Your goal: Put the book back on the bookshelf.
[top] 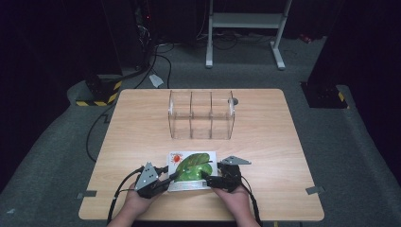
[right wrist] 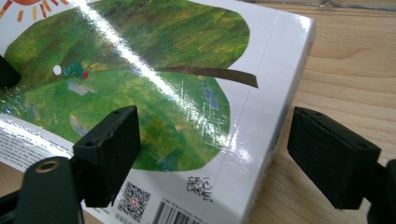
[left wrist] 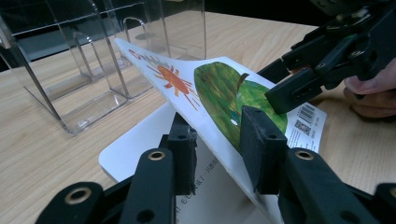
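Dark room, wooden counter [top: 142, 127]; book [top: 191, 165] lay at its near edge, well short of the clear rack [top: 202, 115]. Left tool [left wrist: 217, 135] clamped the lifted cover; right tool [right wrist: 212, 154] stood open, straddling the spine edge.

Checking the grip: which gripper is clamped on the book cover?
The left gripper: its fingers pinch the lifted cover. The right gripper is open, straddling the spine.
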The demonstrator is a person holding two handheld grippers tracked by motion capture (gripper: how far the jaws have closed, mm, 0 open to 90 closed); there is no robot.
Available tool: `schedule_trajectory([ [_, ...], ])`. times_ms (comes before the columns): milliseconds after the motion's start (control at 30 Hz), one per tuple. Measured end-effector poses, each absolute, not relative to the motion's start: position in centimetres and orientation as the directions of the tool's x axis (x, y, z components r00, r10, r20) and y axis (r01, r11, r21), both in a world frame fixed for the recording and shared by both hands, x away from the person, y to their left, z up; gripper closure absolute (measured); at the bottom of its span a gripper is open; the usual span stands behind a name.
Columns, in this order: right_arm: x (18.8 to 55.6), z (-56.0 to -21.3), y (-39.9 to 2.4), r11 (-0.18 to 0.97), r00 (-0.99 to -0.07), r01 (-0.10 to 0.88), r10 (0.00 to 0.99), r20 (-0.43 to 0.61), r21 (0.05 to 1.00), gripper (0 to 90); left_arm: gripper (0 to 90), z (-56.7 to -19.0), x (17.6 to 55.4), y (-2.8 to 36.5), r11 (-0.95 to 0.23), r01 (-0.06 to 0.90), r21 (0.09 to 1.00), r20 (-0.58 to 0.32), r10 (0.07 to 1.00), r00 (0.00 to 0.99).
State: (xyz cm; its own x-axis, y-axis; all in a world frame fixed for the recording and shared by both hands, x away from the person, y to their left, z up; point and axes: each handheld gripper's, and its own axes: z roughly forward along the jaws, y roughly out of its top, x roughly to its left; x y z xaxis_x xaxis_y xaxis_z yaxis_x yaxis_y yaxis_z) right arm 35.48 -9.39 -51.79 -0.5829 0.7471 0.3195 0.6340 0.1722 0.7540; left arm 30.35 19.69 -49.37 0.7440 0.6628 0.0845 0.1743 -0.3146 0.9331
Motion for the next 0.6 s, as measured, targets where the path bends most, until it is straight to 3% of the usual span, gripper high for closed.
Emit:
schedule_trajectory([
  [400, 36.29, -52.14, -8.93, 0.164, -0.586, 0.664, 0.720, 0.372, 0.729, 10.8, 66.9, -49.61, 30.29, 19.73, -0.323, 0.169, 0.931, 0.095, 0.663, 0.743],
  [600, 36.37, -52.06, -8.90, 0.167, -0.579, 0.679, 0.721, 0.382, 0.715, 13.1, 66.8, -49.74, 30.36, 19.77, -0.319, 0.180, 0.930, 0.086, 0.668, 0.739],
])
